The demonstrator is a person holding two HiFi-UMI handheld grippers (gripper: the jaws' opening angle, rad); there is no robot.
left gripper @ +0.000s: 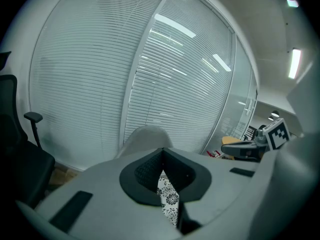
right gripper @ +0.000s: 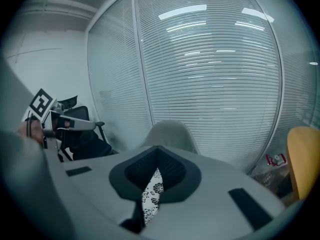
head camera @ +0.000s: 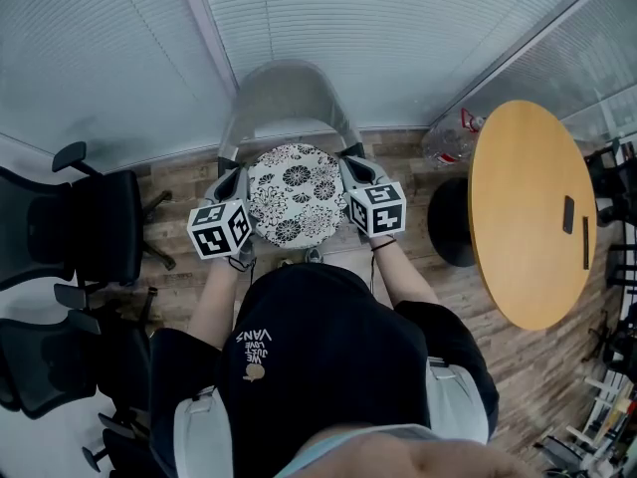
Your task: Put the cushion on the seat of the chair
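Round floral cushion sat over the grey chair, resting or raised unclear. Left gripper pinched its left edge, right gripper its right edge. Black office chairs stood left, round wooden table right, blinds behind.

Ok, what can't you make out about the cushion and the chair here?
Seat of the chair: head view, hidden beneath the cushion; contact unclear.
Most of the cushion: gripper views, blocked by left claw and right claw.
On the round table, dark items: head view, too small.
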